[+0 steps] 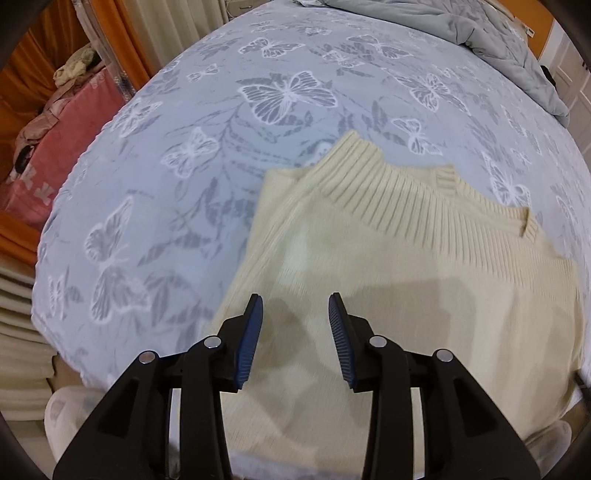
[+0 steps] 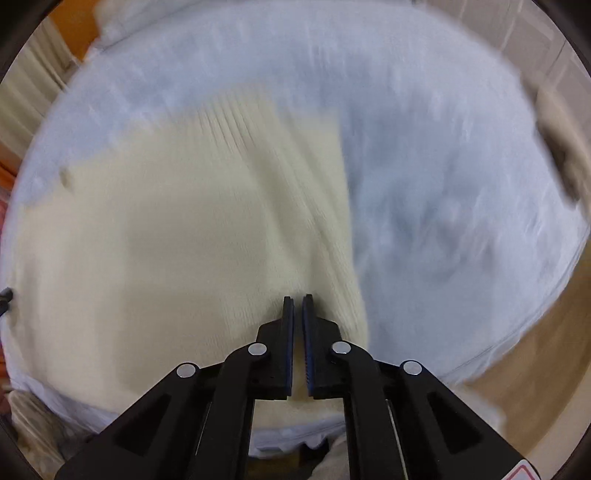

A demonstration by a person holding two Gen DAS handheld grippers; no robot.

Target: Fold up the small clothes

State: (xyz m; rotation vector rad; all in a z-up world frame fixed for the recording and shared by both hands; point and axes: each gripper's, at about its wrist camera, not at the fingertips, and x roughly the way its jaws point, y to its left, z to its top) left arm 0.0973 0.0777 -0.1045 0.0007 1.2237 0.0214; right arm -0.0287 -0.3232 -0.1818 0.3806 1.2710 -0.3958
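A cream knitted sweater (image 1: 388, 266) lies flat on a pale blue bedspread with white butterflies (image 1: 184, 166), its ribbed band folded across the far side. My left gripper (image 1: 295, 306) is open and empty, held just above the sweater's near left part. In the blurred right wrist view the same sweater (image 2: 166, 240) fills the left half. My right gripper (image 2: 298, 299) is shut with nothing between its pads, hovering over the sweater near its right edge.
A crumpled grey quilt (image 1: 480, 33) lies at the far right of the bed. A pink box with clothes on it (image 1: 55, 147) and orange curtains stand left of the bed. Stacked pale bedding (image 1: 18, 314) sits lower left. Wooden floor (image 2: 535, 369) shows right of the bed.
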